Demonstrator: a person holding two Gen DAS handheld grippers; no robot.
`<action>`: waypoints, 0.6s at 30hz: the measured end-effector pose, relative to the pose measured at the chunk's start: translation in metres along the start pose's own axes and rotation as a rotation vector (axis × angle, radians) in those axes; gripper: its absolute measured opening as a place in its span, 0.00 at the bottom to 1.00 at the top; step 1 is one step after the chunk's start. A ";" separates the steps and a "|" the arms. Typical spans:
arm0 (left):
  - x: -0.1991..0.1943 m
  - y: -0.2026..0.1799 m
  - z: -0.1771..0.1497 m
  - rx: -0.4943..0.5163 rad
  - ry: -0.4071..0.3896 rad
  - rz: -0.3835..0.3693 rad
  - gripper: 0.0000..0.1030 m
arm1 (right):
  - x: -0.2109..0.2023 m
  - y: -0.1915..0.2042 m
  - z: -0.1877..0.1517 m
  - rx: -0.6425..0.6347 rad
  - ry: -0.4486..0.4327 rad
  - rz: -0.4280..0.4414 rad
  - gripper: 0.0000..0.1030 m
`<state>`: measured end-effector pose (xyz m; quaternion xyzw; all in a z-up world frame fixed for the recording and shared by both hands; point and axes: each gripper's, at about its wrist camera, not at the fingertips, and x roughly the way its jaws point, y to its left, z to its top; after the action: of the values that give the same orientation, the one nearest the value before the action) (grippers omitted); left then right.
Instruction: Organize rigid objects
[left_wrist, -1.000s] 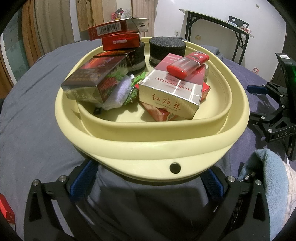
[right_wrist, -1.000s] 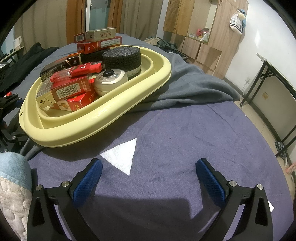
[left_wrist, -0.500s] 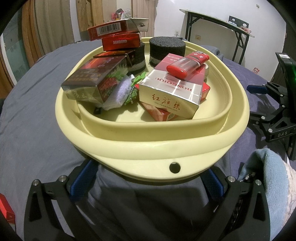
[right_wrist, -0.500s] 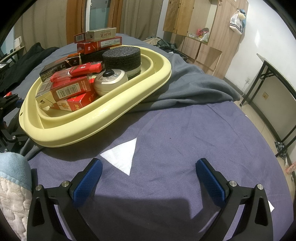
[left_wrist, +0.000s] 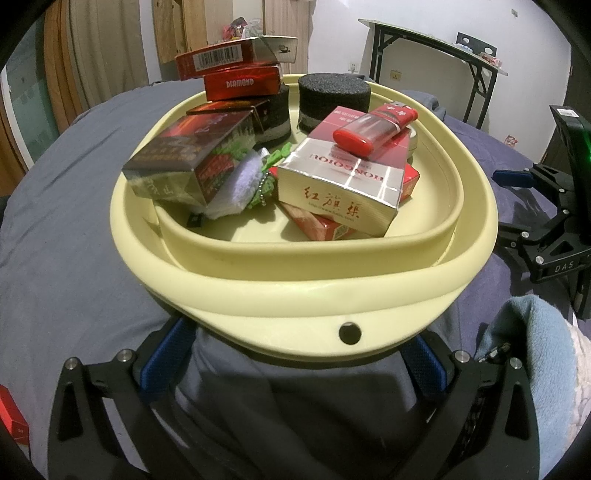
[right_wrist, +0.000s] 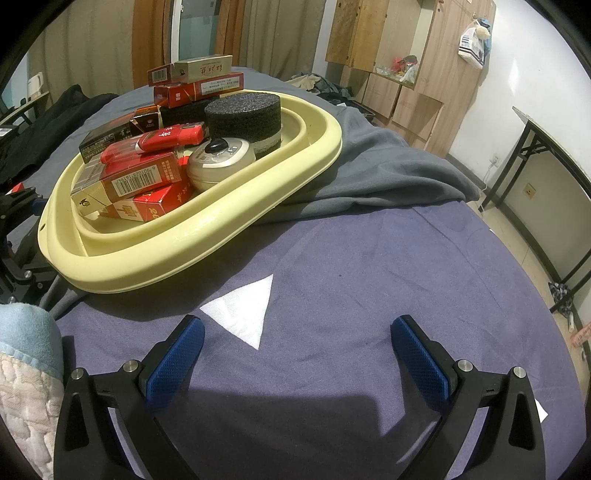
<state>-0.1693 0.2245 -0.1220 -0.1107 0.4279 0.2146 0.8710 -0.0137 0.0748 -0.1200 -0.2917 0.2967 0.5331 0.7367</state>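
Yellow plastic is forming the basin (left_wrist: 303, 291), which is sitting on a grey cloth (right_wrist: 388, 173) over the blue-covered surface (right_wrist: 351, 266), piled with red packs (left_wrist: 343, 184), a red lighter (left_wrist: 373, 127), two black foam pucks (left_wrist: 334, 96), a dark pack (left_wrist: 184, 158) and a round cream tin (right_wrist: 221, 162). The left claw (left_wrist: 299, 365) is being held wide at the near rim, one pad on either side and under the lip; whether the pads are touching it cannot be told. The right claw (right_wrist: 306, 354) is being held wide and empty above the bare cover, near a white triangle (right_wrist: 243, 306), well apart from the basin. One red pack (left_wrist: 11, 421) is lying outside, at the left edge. If the basin is being shifted, it is probably best gripped by the rim and kept level, since the stacked packs (right_wrist: 195, 79) at the far side are looking ready to slide.
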 end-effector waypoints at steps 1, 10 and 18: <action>0.000 0.000 0.000 0.000 0.000 0.000 1.00 | 0.000 0.000 0.000 0.000 0.000 0.000 1.00; 0.000 -0.001 0.000 0.002 -0.001 0.003 1.00 | 0.000 0.000 0.000 0.000 0.000 0.000 1.00; -0.001 -0.002 0.000 0.000 -0.001 0.000 1.00 | 0.000 0.000 0.000 0.000 0.000 0.000 1.00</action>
<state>-0.1690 0.2226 -0.1215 -0.1107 0.4275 0.2148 0.8711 -0.0142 0.0747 -0.1201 -0.2917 0.2967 0.5331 0.7367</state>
